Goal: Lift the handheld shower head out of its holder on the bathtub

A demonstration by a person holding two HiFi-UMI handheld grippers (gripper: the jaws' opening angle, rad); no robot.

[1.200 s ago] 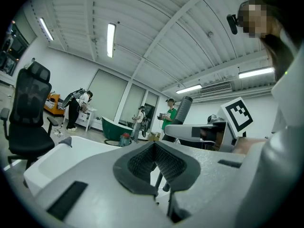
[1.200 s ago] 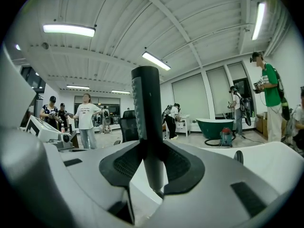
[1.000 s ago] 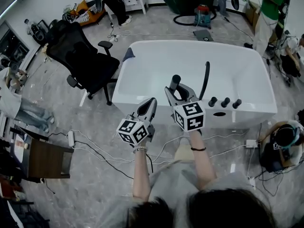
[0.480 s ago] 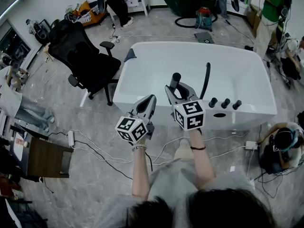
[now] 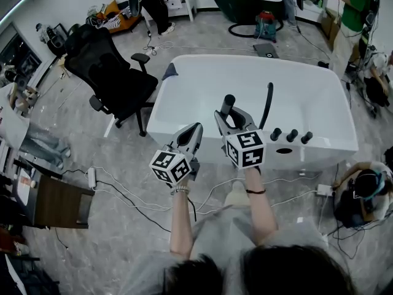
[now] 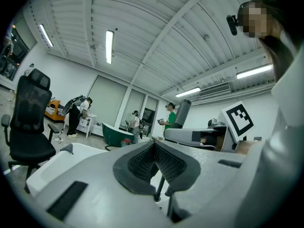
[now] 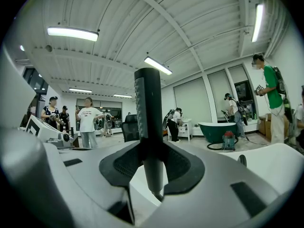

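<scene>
The right gripper [image 5: 229, 114] pinches the upright shower head [image 5: 228, 102] at the bathtub's [image 5: 319, 147] near edge, seemingly to lift it; the left gripper [image 5: 195, 129] hangs beside, jaws pressed together, empty.

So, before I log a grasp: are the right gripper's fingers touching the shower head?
Touching. The right gripper view shows both fingers pressed against the shower head handle, with no gap on either side.
</scene>
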